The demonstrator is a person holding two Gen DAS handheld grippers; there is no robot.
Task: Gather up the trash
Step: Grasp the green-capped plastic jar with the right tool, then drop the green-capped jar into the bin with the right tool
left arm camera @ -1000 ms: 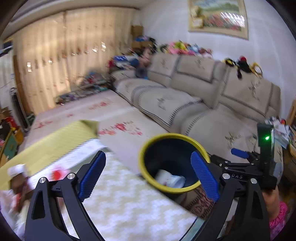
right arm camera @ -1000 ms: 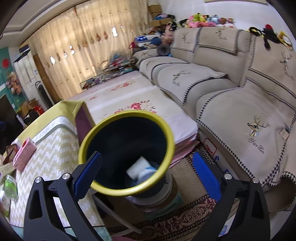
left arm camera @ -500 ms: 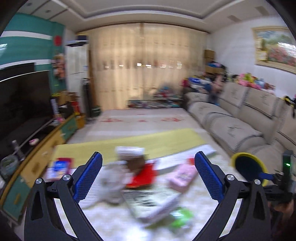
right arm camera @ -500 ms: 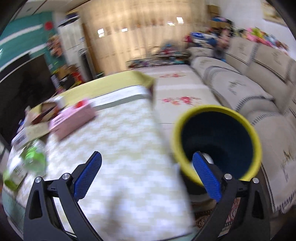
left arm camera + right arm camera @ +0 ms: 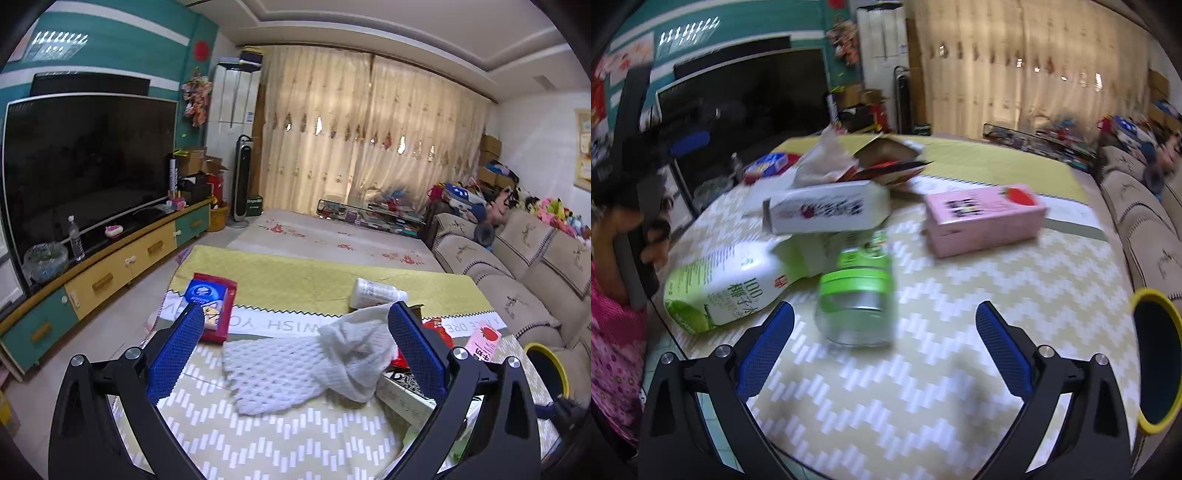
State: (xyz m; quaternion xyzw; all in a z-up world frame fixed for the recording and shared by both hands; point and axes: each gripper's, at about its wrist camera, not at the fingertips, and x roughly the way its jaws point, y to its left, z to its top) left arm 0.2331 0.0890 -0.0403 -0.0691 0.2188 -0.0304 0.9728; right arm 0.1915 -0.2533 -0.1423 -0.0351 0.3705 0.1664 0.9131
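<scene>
My left gripper (image 5: pixel 295 347) is open and empty above a crumpled white foam net (image 5: pixel 306 365) on the table (image 5: pixel 280 443). A white bottle (image 5: pixel 376 293) lies beyond it. My right gripper (image 5: pixel 884 347) is open and empty, just before a lying clear jar with a green lid (image 5: pixel 857 299). A green-and-white drink bottle (image 5: pixel 720 291), a white carton (image 5: pixel 827 212), a pink carton (image 5: pixel 986 218) and torn wrappers (image 5: pixel 827 158) lie beyond. The yellow-rimmed bin (image 5: pixel 1156 365) stands off the table's right edge; it also shows in the left wrist view (image 5: pixel 546 365).
A red-and-blue packet (image 5: pixel 210 306) lies at the table's far left. A sofa (image 5: pixel 517 266) runs along the right. A TV (image 5: pixel 81 166) on a low cabinet stands at the left. The person's hand and the left gripper's body (image 5: pixel 639 206) show at the table's left edge.
Both grippers have swung left, away from the bin and over the table. The bin has slid to the right edge of both views. Both stay open and empty.
</scene>
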